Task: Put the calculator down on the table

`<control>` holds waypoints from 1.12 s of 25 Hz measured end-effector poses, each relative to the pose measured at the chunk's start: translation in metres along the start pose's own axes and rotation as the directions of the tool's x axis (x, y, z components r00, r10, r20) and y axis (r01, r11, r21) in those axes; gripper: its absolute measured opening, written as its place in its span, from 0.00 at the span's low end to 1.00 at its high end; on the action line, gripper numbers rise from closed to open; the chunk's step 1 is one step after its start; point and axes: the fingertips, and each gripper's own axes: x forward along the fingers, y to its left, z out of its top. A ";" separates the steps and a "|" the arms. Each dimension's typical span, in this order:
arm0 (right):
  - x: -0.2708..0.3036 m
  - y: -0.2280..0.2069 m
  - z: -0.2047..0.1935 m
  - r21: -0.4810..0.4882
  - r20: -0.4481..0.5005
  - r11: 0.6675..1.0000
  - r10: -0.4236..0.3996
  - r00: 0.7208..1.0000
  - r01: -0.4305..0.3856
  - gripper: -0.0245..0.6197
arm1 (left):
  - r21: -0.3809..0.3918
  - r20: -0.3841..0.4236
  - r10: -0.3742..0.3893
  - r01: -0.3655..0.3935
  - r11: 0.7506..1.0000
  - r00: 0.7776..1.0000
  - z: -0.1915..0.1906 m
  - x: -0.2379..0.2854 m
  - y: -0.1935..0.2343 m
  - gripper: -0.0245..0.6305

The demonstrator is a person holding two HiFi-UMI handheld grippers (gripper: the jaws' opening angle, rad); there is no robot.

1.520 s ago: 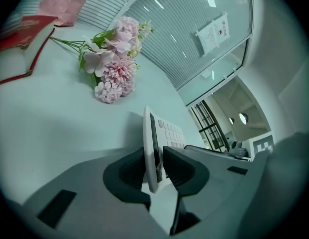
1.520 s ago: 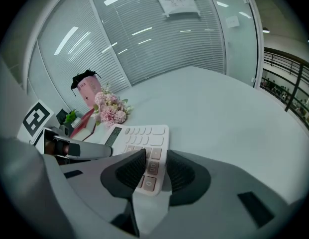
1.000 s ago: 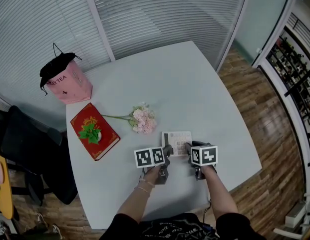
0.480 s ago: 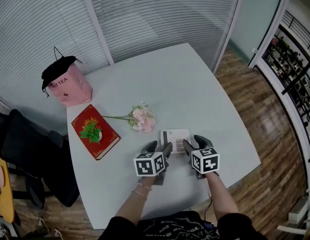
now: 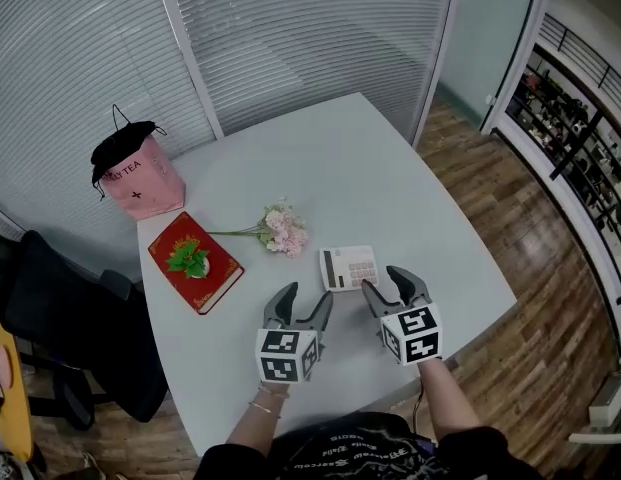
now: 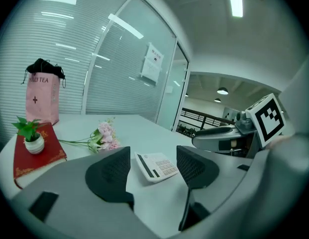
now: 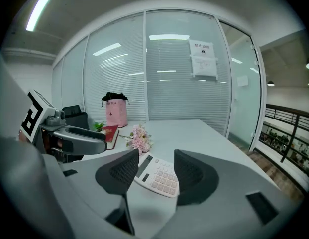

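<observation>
The flat white plastic calculator (image 5: 349, 267) lies face up on the white rounded table (image 5: 340, 158), near a pink flower sprig (image 5: 285, 232). The left gripper (image 5: 305, 304) and right gripper (image 5: 388, 286) hover just short of it. Their jaws have just been opening and stand spread wide, with nothing between them.

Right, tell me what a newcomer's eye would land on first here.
The left tool and right tool hang low in the head view above the white table; their jaws have just been opening and hold nothing. Just beyond them the calculator lies flat on the table, free of both. To the left, colour pulls the eye: a red book bearing a small potted plant, pink flowers, and a pink bag at the far corner.
</observation>
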 end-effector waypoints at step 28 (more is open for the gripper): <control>-0.151 0.170 -0.046 -0.098 0.112 0.991 -0.075 0.991 0.086 0.40 | 0.122 0.078 0.006 -0.016 0.992 0.997 -0.070 -0.217 -0.018 0.49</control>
